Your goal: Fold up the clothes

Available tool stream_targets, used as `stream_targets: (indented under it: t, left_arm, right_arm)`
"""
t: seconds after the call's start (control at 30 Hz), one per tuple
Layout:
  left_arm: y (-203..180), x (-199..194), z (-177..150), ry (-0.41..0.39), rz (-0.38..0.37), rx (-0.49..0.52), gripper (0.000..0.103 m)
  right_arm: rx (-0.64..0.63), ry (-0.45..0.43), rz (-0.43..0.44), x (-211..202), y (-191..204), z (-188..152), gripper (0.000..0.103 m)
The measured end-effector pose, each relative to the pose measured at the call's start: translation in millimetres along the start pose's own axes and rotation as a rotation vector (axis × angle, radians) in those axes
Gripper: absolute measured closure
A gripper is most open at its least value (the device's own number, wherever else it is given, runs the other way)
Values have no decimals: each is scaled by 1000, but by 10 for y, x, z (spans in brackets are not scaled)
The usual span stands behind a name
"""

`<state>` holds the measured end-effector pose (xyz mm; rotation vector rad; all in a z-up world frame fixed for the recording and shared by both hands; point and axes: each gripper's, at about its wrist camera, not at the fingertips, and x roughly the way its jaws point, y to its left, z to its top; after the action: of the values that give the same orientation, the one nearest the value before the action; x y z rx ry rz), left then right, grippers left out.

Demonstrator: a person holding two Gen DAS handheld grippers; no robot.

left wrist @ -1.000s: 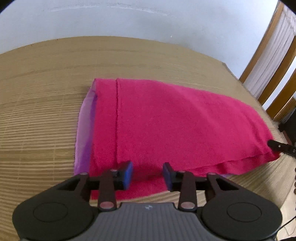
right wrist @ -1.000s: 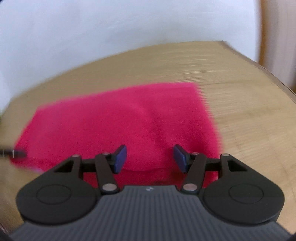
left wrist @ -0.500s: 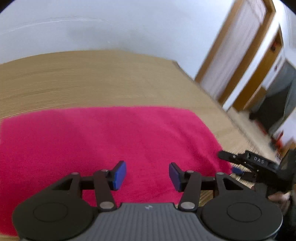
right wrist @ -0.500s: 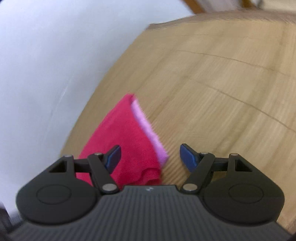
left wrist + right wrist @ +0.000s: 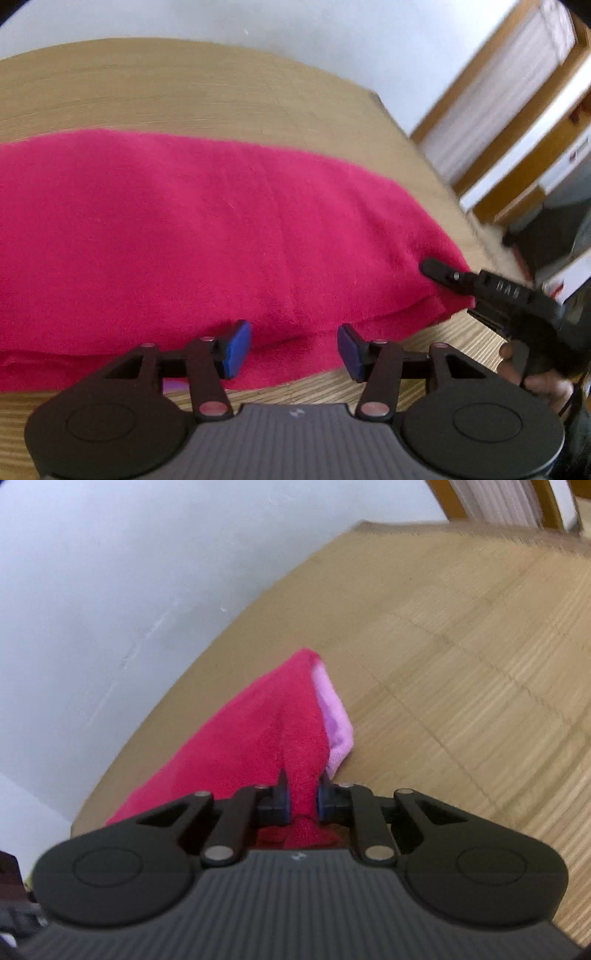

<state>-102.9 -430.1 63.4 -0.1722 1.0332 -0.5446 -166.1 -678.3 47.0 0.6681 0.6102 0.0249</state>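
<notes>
From the left wrist view, the pink-red towel (image 5: 207, 236) lies flat and doubled on the wooden worktop (image 5: 184, 92). The left gripper (image 5: 294, 349) hangs over the towel's near edge with its jaws wide apart, holding nothing. At the right end of the towel, the right gripper (image 5: 439, 271) bites the corner.

From the right wrist view, the right gripper (image 5: 303, 803) has its jaws squeezed together on a bunched corner of the towel (image 5: 251, 746). A paler pink layer (image 5: 334, 720) peeks out under the red one.

I think the step is picking up the towel's near edge for another fold. To do it well, the left jaws should go low, slide around the near edge and pinch all the layers, not just the top one. Then both corners should lift together and evenly, so the towel stays smooth and the edges line up.
</notes>
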Motion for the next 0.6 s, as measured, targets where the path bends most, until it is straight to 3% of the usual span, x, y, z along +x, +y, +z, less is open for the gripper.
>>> stream_targets:
  t: [0.07,0.2,0.4,0.6]
  left_arm:
    - [34,-138,-7,-36,14,-2,49]
    - [235,-442,-93,-95,6,-71,48]
    - [675,-764,-242,-121,17,-126,48]
    - [1124,-1023,-396,-128,17,-185,48]
  right_arm:
    - [-131,-12,-20,-41,220,52,88]
    - [-537,-44,-74,-68,897,50,88]
    - [-1096,-90,-49,-10,1846,-531,88]
    - [-1267,46,8,391,2155,-1076,87]
